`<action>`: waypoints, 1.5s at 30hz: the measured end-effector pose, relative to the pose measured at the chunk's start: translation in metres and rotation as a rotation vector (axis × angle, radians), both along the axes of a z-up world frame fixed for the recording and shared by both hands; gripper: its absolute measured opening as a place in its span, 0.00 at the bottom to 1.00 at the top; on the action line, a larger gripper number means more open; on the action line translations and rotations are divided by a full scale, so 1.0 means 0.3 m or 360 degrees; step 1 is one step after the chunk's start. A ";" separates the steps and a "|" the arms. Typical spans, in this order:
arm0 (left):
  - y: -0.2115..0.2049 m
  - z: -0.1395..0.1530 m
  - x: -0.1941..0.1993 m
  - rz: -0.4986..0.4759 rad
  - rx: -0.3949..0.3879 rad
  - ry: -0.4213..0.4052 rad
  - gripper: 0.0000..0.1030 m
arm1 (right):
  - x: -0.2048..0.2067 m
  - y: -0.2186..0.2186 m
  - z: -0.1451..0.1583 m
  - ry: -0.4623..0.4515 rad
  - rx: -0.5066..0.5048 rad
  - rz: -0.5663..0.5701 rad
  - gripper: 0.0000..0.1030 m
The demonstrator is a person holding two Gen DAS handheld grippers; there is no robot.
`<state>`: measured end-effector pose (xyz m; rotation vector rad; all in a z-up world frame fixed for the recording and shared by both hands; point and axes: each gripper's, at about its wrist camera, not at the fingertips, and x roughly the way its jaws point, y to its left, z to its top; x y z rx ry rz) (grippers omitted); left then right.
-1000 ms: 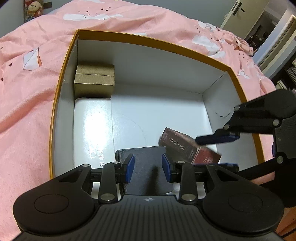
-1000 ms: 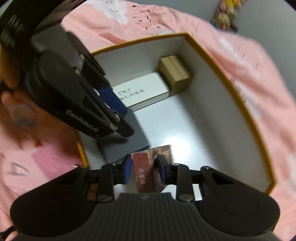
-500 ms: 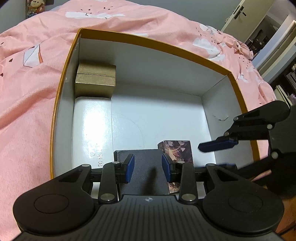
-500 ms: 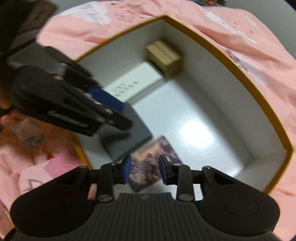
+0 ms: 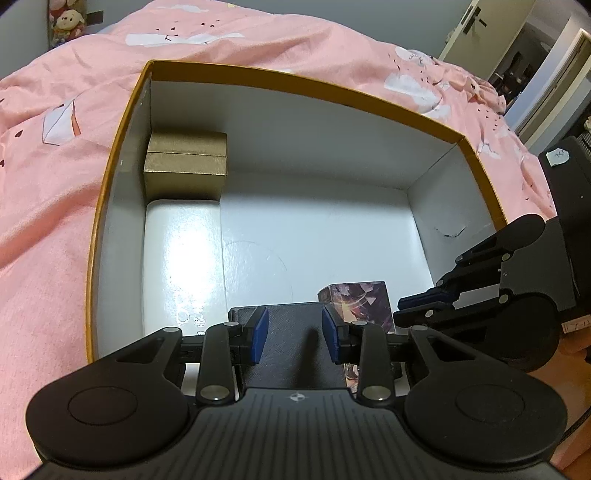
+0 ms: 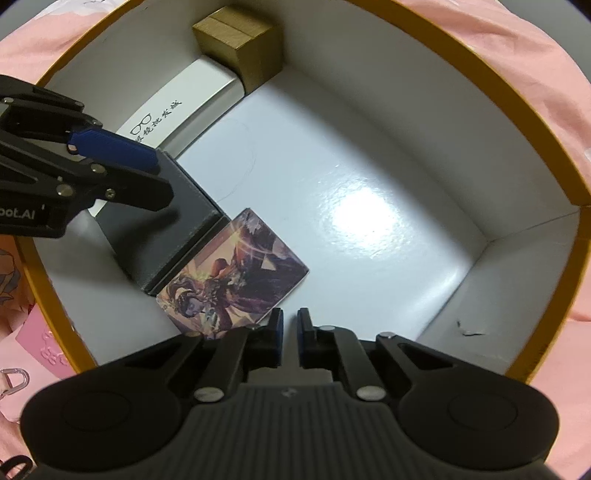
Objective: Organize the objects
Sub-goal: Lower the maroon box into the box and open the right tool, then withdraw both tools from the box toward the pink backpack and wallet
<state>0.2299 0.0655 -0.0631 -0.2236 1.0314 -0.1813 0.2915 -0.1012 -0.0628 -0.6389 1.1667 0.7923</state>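
An orange-rimmed storage box (image 5: 303, 79) with a white inside lies on a pink bed. Inside it, a gold box (image 5: 184, 164) sits in the far left corner, a white glasses case (image 5: 183, 254) lies in front of it, and a black box (image 5: 291, 339) lies at the near side. A picture-printed card box (image 6: 236, 277) lies flat beside the black box, also in the left wrist view (image 5: 364, 301). My left gripper (image 5: 294, 334) is open above the black box. My right gripper (image 6: 290, 328) is nearly shut and empty, just behind the card box.
The pink quilt (image 5: 55, 177) surrounds the storage box (image 6: 532, 122). A plush toy (image 5: 66, 24) sits at the far left. A door (image 5: 480, 26) stands at the back right. A pink card (image 6: 40, 336) lies on the bed outside the box's near wall.
My right gripper let go of the card box, which now lies flat beside the black box. The right gripper drew back and closed. My left gripper stayed open over the black box.
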 end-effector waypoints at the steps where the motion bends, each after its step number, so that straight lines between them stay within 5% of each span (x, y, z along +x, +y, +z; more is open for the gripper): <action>1: 0.000 0.000 0.001 0.0002 -0.0001 0.0001 0.37 | -0.002 0.002 -0.002 0.0005 0.0004 0.0003 0.07; 14: -0.003 -0.006 -0.004 0.0003 0.0002 -0.0002 0.37 | -0.022 0.009 -0.011 0.0064 0.0057 -0.0024 0.00; 20: -0.009 0.085 -0.058 -0.0002 -0.0029 -0.0127 0.37 | -0.074 0.001 0.085 -0.0051 0.0163 -0.0056 0.06; 25: -0.030 0.187 -0.166 -0.0022 -0.0019 -0.0273 0.37 | -0.189 -0.033 0.211 -0.0224 0.0367 -0.0132 0.21; 29: -0.058 0.236 -0.277 -0.0060 0.0014 -0.0352 0.37 | -0.287 -0.084 0.297 -0.0368 0.0552 -0.0170 0.25; 33: -0.086 0.218 -0.385 -0.0087 -0.0008 -0.0315 0.37 | -0.426 -0.114 0.300 -0.0447 0.0638 -0.0206 0.34; 41: -0.096 0.105 -0.545 -0.0137 0.0067 -0.0026 0.37 | -0.678 -0.124 0.188 -0.0390 0.0599 -0.0151 0.34; 45: -0.082 0.064 -0.606 -0.0113 0.0014 0.0123 0.53 | -0.788 -0.120 0.131 -0.0352 0.0485 -0.0110 0.34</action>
